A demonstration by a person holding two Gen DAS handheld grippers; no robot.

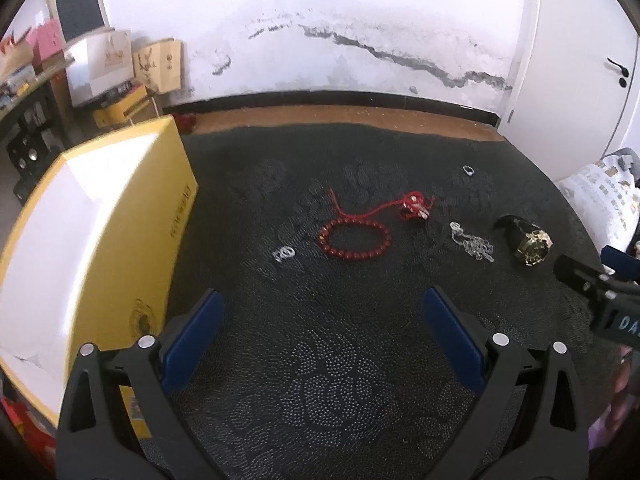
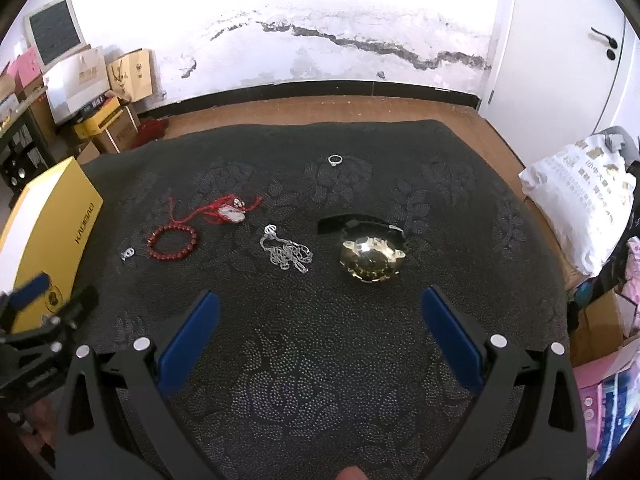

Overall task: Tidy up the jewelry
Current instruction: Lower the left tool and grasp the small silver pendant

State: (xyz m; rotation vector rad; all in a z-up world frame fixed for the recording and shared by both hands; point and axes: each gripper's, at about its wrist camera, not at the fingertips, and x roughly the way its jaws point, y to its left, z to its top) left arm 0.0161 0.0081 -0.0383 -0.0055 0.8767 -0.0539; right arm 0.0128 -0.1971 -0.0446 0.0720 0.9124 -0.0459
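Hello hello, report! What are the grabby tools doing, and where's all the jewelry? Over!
Left tool open, empty. Right tool open, empty, nearest the gold watch. Bead bracelet, silver chain, ring loose on dark cloth. Nothing blocking.

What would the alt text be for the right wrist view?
Open right tool above a dark cloth strewn with jewelry: gold watch, silver chain, red bead bracelet, small ring. Yellow box at left.

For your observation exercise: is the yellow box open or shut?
Shut. The yellow box shows an unbroken white top with no raised flap and no interior visible, and none of the jewelry, such as the red bead bracelet, lies in it.
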